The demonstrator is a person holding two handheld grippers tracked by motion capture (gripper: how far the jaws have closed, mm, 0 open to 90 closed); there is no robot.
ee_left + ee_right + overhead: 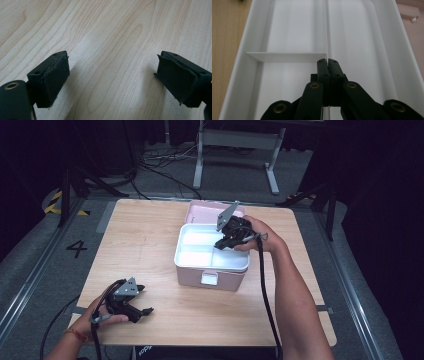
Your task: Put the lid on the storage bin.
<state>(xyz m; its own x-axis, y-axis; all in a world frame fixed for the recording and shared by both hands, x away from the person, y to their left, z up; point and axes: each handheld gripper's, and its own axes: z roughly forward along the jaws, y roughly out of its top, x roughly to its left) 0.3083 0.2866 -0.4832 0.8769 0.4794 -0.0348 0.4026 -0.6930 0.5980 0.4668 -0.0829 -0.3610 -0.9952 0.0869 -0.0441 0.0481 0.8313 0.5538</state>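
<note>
Jaws of the right gripper [327,61] pressed together, nothing visible between the pads, tips poised at the central divider [326,30] of a white tray [242,50] and right where a short cross wall [287,56] meets it. Beyond the tips, two long empty compartments, one to each side of the divider; below and left of the tips, a smaller empty compartment. Past the tray's right rim, seen from the same gripper view, the pink of the lid [412,37]; past its left rim, bare wood. From the high view, right gripper [223,243] angled down over the right part of the tray [190,251], itself seated in an open pink box [190,275] with a white latch [209,279] on its near wall and the raised lid [205,211] behind. Left gripper [144,301] well apart from the box, low at the near left corner of the wooden table [140,235], held in a hand [102,312]. Left gripper [111,82] jaws spread wide, black pads [53,80] facing each other across bare wood grain, nothing between them, table surface [107,37] stretching ahead of the tips.
</note>
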